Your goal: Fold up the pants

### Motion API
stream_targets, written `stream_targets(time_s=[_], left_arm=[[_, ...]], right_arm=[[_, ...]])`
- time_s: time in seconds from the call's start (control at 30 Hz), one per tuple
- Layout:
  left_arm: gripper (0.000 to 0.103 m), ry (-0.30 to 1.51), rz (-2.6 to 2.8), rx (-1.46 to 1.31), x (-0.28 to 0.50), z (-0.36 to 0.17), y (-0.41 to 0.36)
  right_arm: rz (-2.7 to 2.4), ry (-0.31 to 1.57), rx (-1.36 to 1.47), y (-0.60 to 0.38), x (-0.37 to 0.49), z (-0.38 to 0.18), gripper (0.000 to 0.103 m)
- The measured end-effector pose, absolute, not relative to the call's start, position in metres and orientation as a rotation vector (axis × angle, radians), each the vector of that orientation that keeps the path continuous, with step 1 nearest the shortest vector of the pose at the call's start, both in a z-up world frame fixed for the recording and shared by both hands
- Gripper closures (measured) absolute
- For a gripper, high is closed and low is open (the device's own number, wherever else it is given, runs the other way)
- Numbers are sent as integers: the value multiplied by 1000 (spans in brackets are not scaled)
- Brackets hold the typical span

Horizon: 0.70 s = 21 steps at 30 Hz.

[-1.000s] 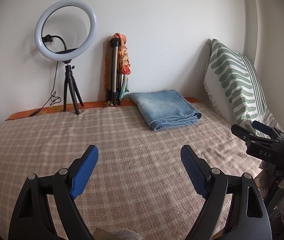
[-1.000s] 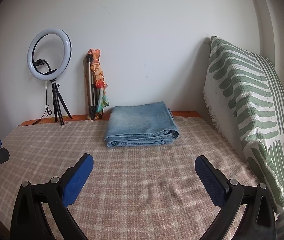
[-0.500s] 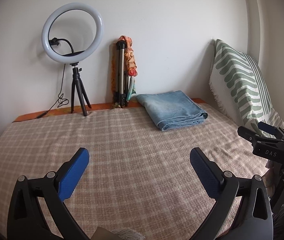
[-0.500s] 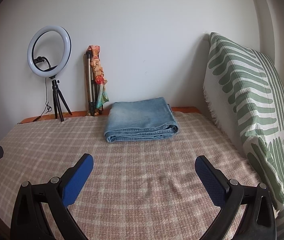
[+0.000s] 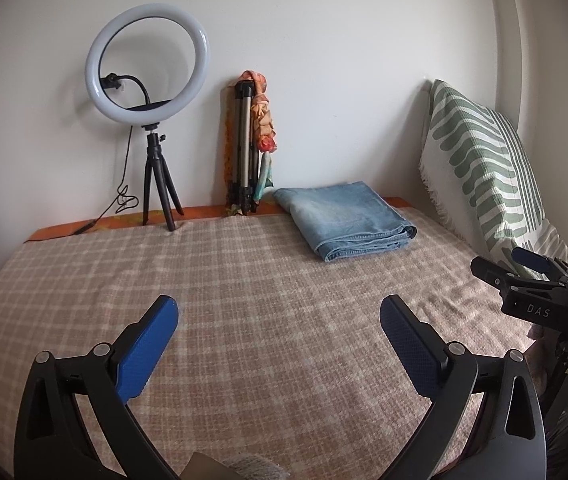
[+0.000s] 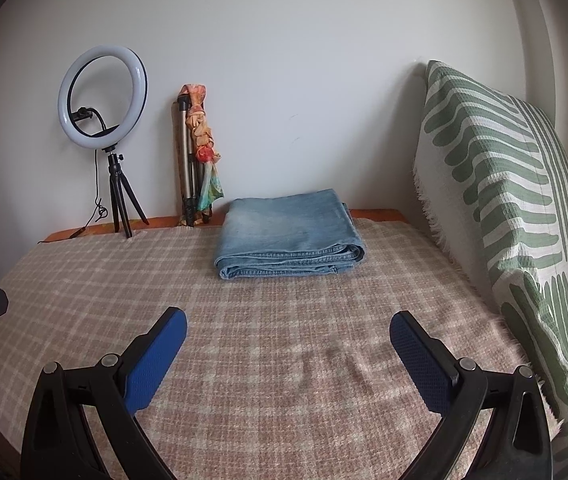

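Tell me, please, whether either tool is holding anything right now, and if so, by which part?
Nothing is held. The left tool and right tool are open over the blanket, apart from the folded jeans.

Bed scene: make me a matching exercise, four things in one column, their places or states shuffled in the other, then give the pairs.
Things:
1. jeans
2. ring light
3. pillow
4. left gripper

Places or states:
A. propped upright along the right side of the bed
B. standing on a small black tripod at the back left, by the wall
C. open, nothing between its pads
D. folded into a flat stack at the far end of the checked blanket

Pairs: 1-D, 2-B, 3-A, 4-C
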<state>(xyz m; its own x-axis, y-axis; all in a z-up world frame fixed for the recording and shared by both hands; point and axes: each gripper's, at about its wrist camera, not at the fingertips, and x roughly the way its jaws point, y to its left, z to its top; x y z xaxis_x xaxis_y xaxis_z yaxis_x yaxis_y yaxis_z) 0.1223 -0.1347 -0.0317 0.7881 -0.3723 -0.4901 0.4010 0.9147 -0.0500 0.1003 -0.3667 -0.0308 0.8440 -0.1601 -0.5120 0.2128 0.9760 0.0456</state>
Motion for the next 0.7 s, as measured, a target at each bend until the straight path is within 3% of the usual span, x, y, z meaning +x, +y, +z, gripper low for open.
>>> stream_targets(time_s=[0.7], left_arm=[[2,511,-412,61,121,-35,-132]], right_arm=[[-174,539,105,-361,102,-33,0]])
